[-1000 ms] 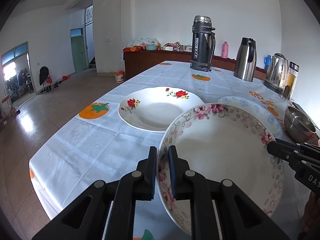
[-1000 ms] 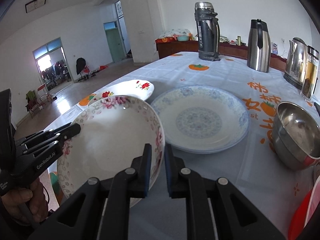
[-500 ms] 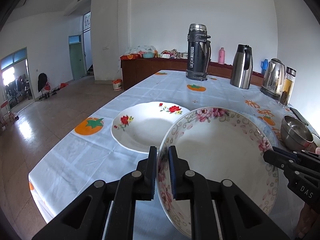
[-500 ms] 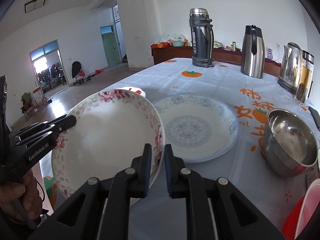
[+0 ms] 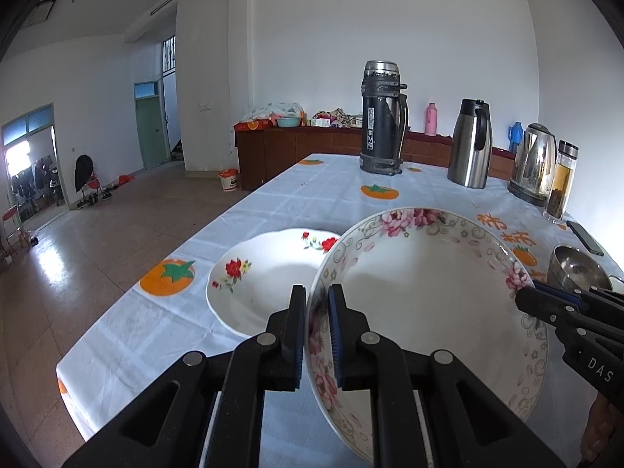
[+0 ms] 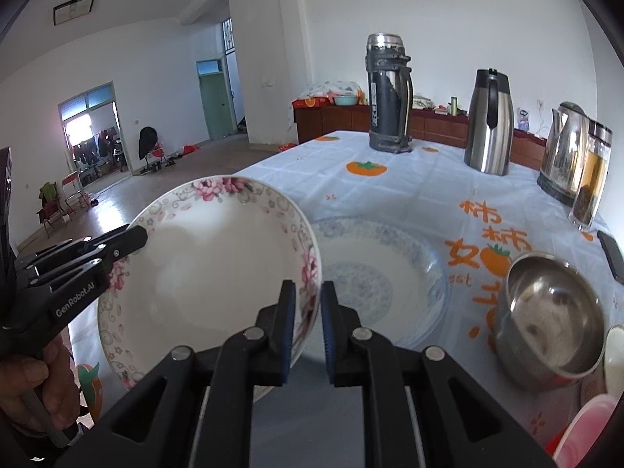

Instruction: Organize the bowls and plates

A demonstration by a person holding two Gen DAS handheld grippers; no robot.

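Note:
A pink-flowered bowl [image 5: 429,296] is held in the air between both grippers. My left gripper [image 5: 315,331] is shut on its left rim. My right gripper [image 6: 307,323] is shut on its right rim, and the bowl also shows in the right wrist view [image 6: 210,273]. Below, on the tablecloth, lie a white plate with red roses [image 5: 265,273] on the left and a blue-patterned plate [image 6: 382,277] on the right. The right gripper shows in the left wrist view [image 5: 522,300]; the left gripper shows in the right wrist view [image 6: 136,236].
A steel bowl [image 6: 553,323] sits right of the blue plate, with a pink-red item [image 6: 585,433] at the lower right. A dark thermos [image 5: 382,121], a steel jug [image 5: 470,142], a kettle [image 5: 536,162], a tea bottle [image 5: 561,181] and a phone [image 5: 585,238] stand farther back.
Both grippers have lifted the flowered bowl higher above the table. The plates below look farther away. The grips are unchanged.

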